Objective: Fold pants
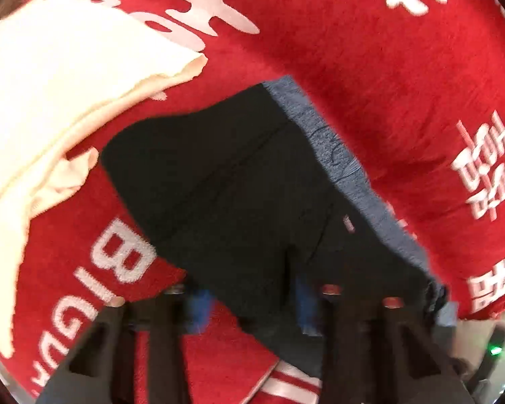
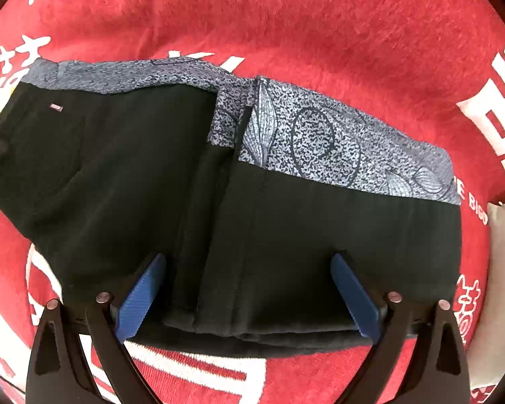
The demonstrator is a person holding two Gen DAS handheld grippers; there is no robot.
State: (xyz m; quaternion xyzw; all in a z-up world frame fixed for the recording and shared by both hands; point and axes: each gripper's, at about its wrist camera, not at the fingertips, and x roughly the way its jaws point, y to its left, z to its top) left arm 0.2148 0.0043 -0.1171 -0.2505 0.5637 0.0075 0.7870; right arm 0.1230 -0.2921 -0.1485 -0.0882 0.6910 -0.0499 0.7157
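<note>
The pants (image 2: 245,208) are black with a blue-grey patterned band (image 2: 336,144) along their far edge. They lie folded on a red blanket (image 2: 286,27). My right gripper (image 2: 249,289) is open, with its blue pads (image 2: 141,296) on either side of the near folded edge. In the left wrist view the pants (image 1: 239,181) lie diagonally. My left gripper (image 1: 252,303) is open over their near end, blurred, with the blue pads (image 1: 198,306) dimly seen. I cannot tell whether either gripper touches the cloth.
The red blanket (image 1: 370,67) with white lettering covers the whole surface. A cream cloth (image 1: 50,101) lies bunched at the left in the left wrist view. A pale surface (image 2: 501,269) shows past the blanket's right edge.
</note>
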